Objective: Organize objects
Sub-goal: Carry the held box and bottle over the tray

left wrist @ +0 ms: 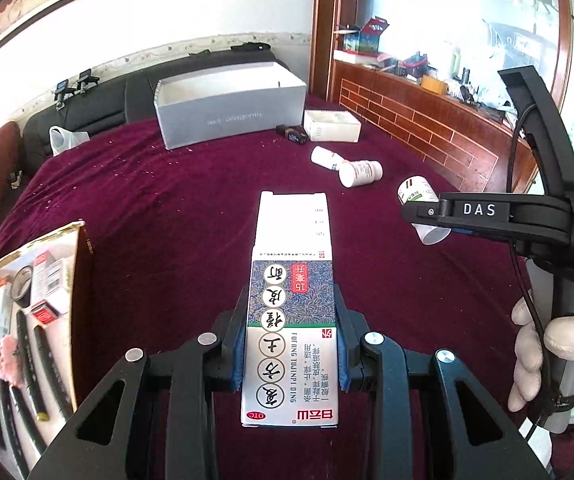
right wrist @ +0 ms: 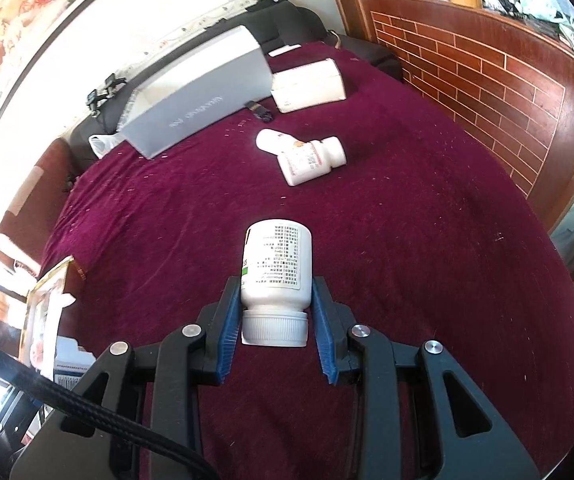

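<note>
Medicine carton [left wrist: 292, 320], printed in green and white with large black characters, sits clamped lengthwise between the blue pads of the left tool [left wrist: 292, 312], lifted clear of the maroon cloth [left wrist: 167, 208] that covers the worktop. The carton's far flap end juts out past the fingertips. At the near left, a gold-edged tray [left wrist: 27, 320] holds pens, a roll of tape and small boxes.

To the right, a white-gloved hand [left wrist: 551, 352] grips the handle of the right tool [right wrist: 275, 304], whose blue pads are closed on a white pill bottle [right wrist: 277, 268]. The bottle is held with its ribbed cap toward the camera and its base pointing away, also clear of the cloth; a printed label with a green patch wraps its side.

Farther back on the cloth, right of centre, two more white bottles [right wrist: 301, 154] lie on their sides, touching each other. Beyond them lie a small dark box [left wrist: 293, 133] and, just to its right, a flat white box [left wrist: 331, 125]. To the left of those stands an open grey box [left wrist: 227, 108], its inside white. A dark sofa [left wrist: 99, 108] runs along the far wall, and a brick-patterned wooden counter [left wrist: 419, 124] crowded with odds and ends stands at the far right.
</note>
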### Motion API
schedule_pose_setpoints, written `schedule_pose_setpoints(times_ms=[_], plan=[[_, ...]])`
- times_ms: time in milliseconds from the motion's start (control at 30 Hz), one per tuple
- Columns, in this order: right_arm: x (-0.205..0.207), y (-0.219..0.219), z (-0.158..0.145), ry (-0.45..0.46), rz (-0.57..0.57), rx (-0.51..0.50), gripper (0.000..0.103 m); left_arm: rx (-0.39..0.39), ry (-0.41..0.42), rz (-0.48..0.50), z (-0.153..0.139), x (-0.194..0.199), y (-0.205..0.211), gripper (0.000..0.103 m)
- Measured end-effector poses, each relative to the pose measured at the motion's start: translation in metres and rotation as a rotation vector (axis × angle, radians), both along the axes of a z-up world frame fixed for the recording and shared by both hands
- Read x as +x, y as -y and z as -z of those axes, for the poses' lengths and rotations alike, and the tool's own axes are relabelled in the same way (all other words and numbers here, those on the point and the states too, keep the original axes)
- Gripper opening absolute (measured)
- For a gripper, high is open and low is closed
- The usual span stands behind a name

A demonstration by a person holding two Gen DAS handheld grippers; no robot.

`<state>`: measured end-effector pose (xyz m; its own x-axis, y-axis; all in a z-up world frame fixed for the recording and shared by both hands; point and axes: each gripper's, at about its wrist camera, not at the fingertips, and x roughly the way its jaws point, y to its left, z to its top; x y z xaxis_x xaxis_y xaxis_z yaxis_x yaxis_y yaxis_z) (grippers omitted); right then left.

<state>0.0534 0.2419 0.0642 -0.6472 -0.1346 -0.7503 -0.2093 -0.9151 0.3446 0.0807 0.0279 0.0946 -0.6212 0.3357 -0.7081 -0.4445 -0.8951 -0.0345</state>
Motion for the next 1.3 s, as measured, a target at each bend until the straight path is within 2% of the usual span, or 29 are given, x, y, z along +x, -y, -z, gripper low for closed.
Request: schedule_pose_setpoints(times_ms=[300, 600, 1100, 1300], plan=[[0.027, 0.048, -0.036, -0.085, -0.099, 0.025, 0.031, 0.042, -0.030, -0.040, -0.012, 0.020, 0.030, 0.029], [0.040, 0.116, -0.065, -0.145, -0.247, 0.049, 0.031, 0.075, -0.046, -0.100, -0.015, 0.026, 0.067, 0.029], [0.031, 0.200, -0.064, -0.123, -0.397, 0.067, 0.032, 0.146, 0.001, -0.214, 0.005, 0.015, 0.138, 0.029], [0.021, 0.225, -0.055, -0.092, -0.440, 0.063, 0.032, 0.176, 0.041, -0.295, 0.018, 0.008, 0.185, 0.029]])
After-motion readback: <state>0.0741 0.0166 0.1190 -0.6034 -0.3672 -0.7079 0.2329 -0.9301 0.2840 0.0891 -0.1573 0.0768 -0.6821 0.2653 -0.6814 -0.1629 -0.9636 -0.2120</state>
